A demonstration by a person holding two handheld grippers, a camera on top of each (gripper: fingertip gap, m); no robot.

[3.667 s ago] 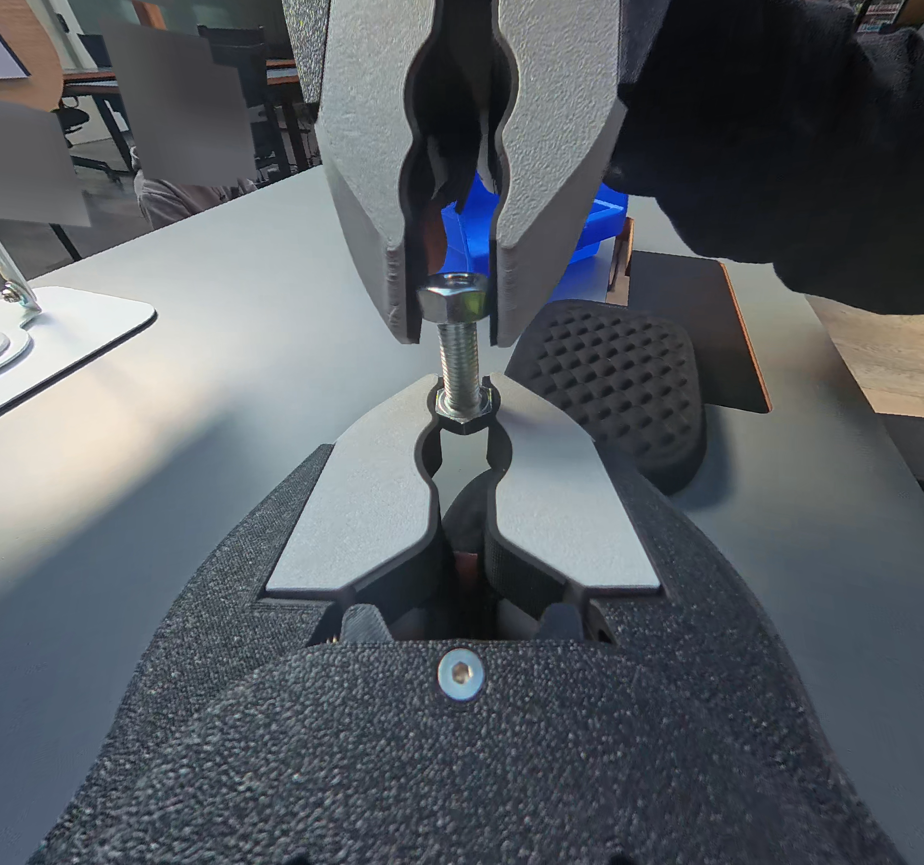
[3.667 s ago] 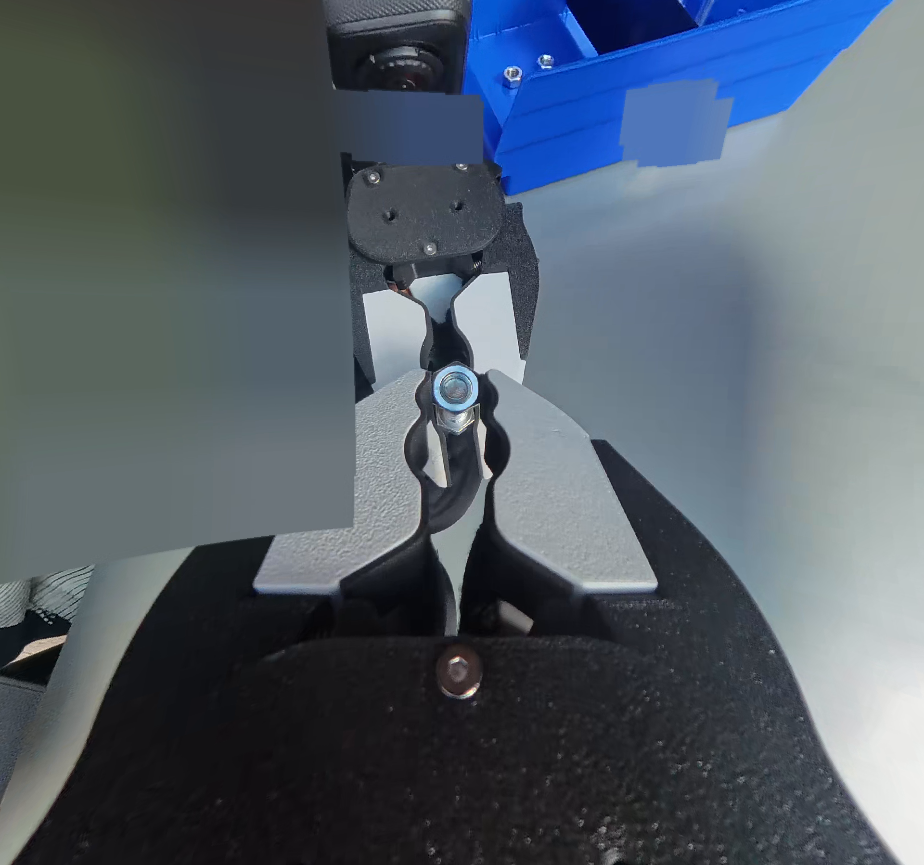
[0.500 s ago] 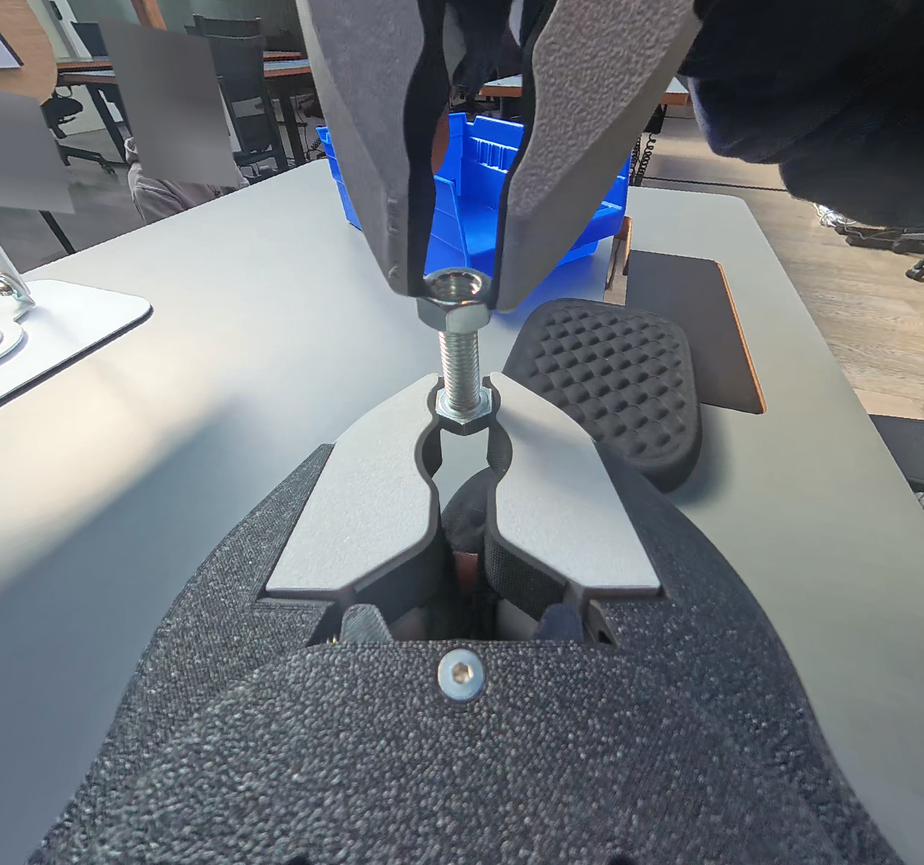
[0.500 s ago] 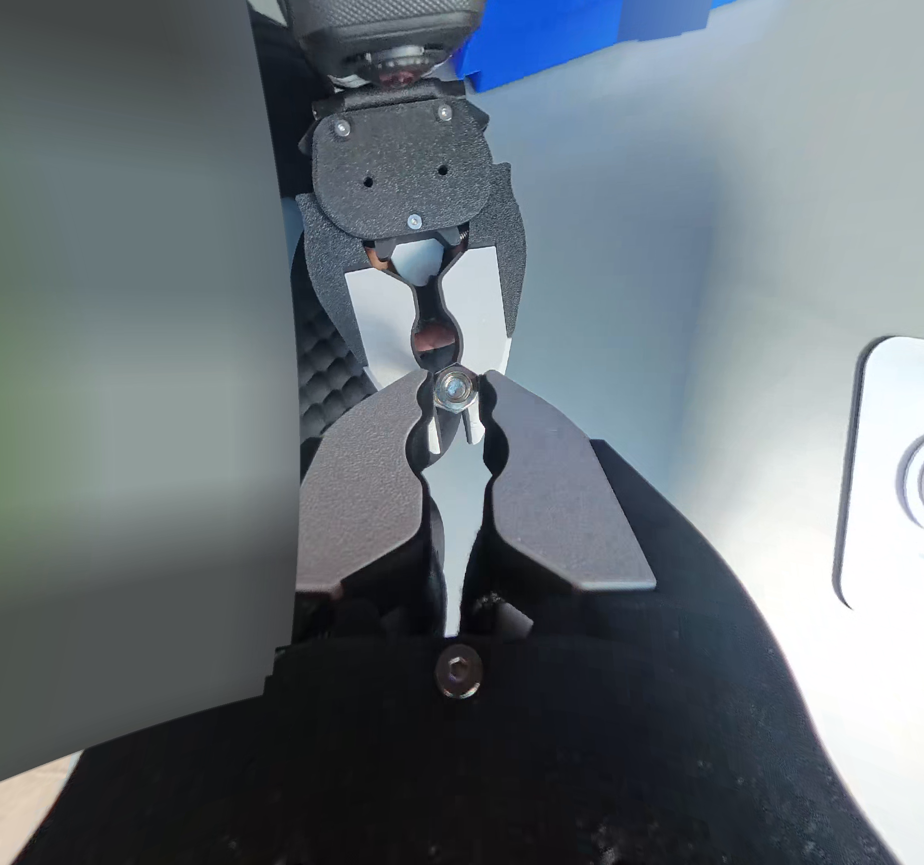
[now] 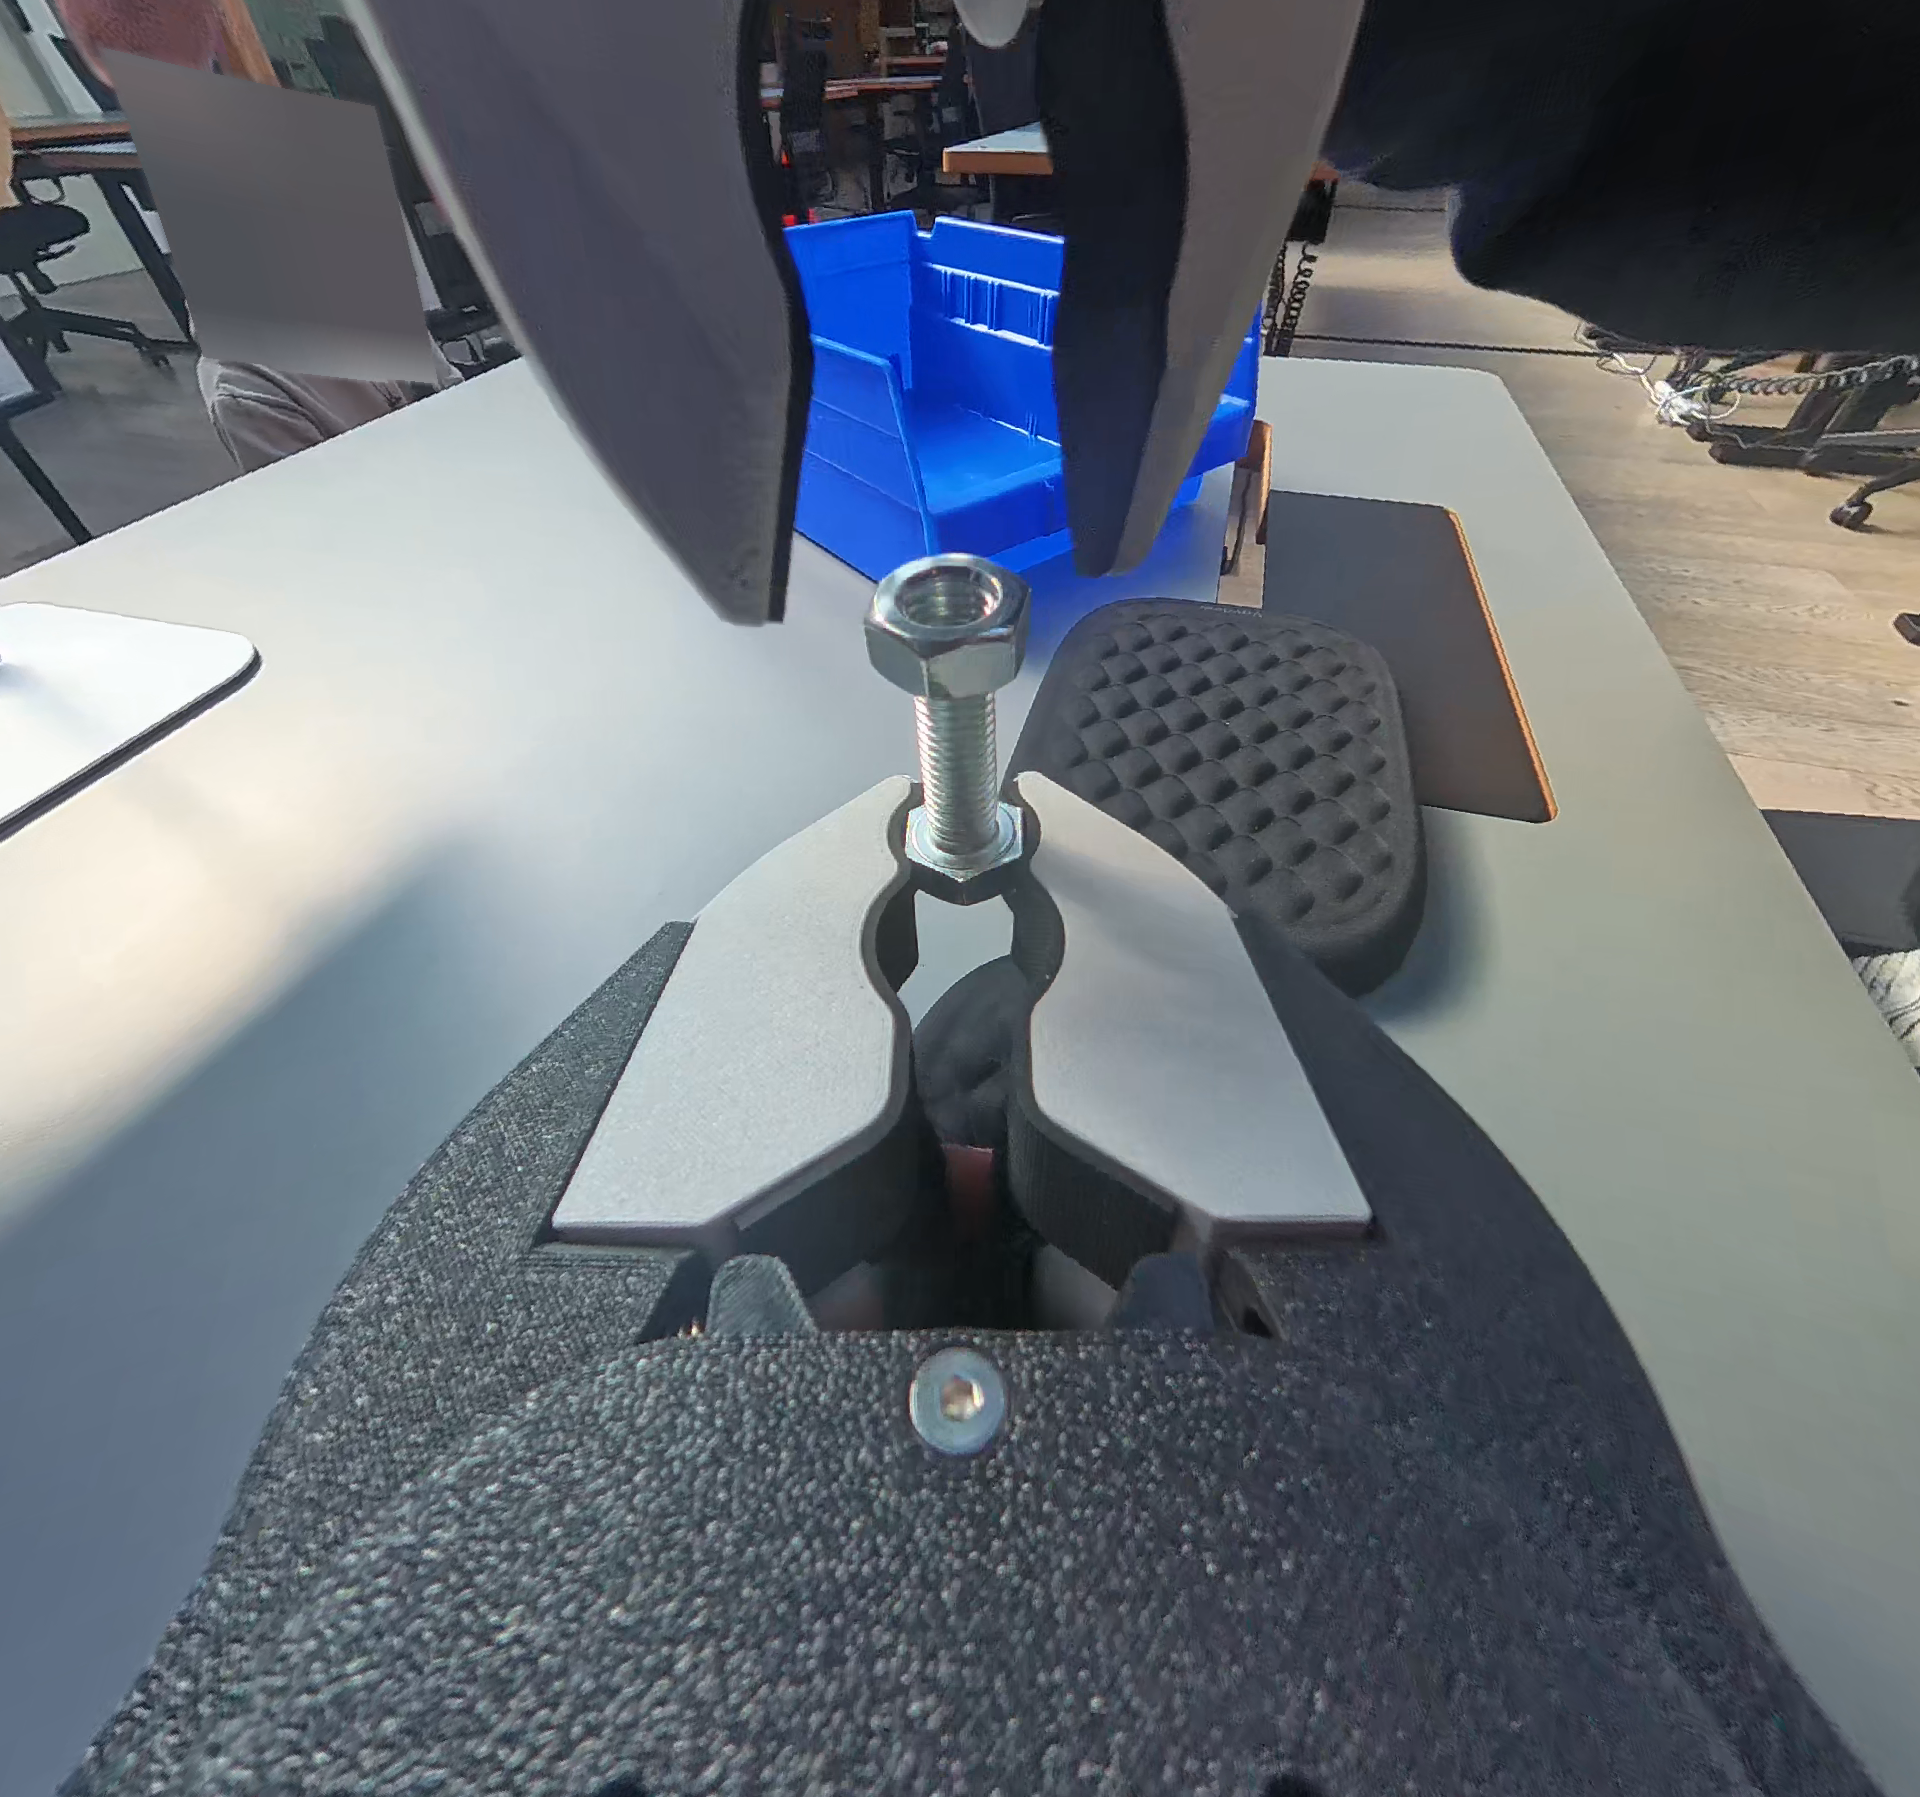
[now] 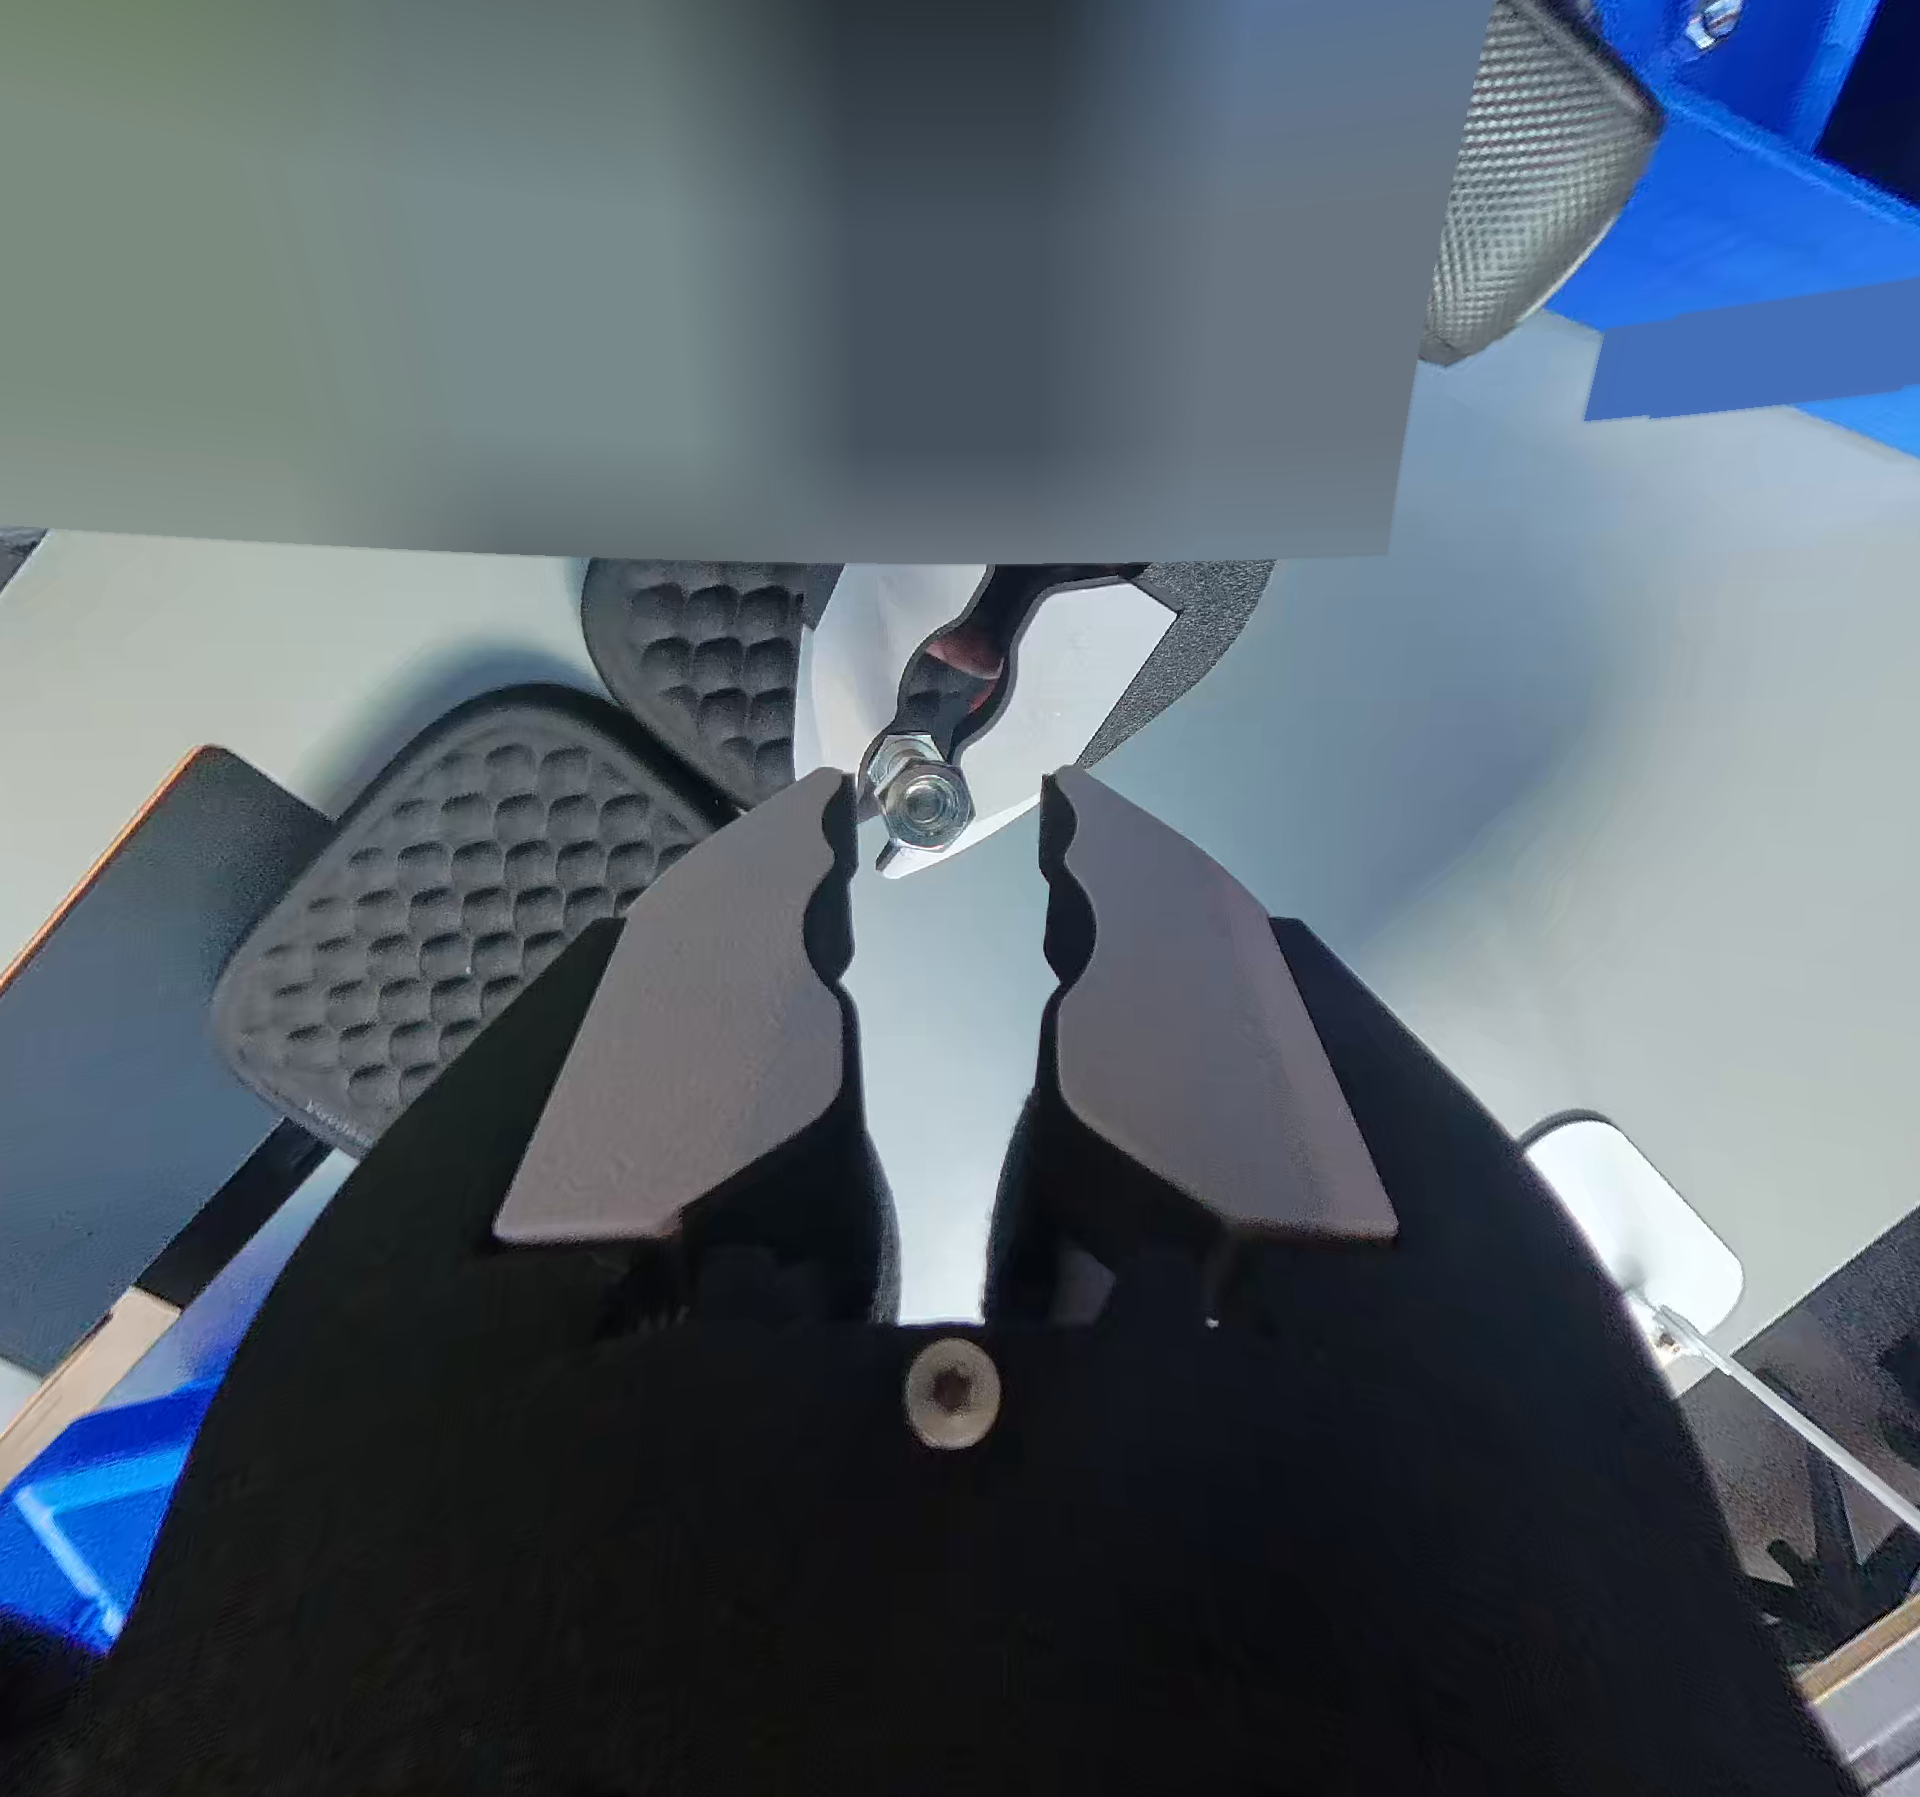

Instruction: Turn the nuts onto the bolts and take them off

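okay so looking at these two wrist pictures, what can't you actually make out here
- Left wrist view: the bolt head is hidden inside the left claw.
- Left wrist view: how far the bolt reaches into the nut; the nut's bore is too dark.
- Left wrist view: the blue bin contents, hidden by its walls and the right claw.
- Right wrist view: a blurred patch covers the upper picture.

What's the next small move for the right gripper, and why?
Probably re-close the right gripper on the nut: it is open just above, and the nut sits at the bolt's top end, which the left gripper clamps upright.
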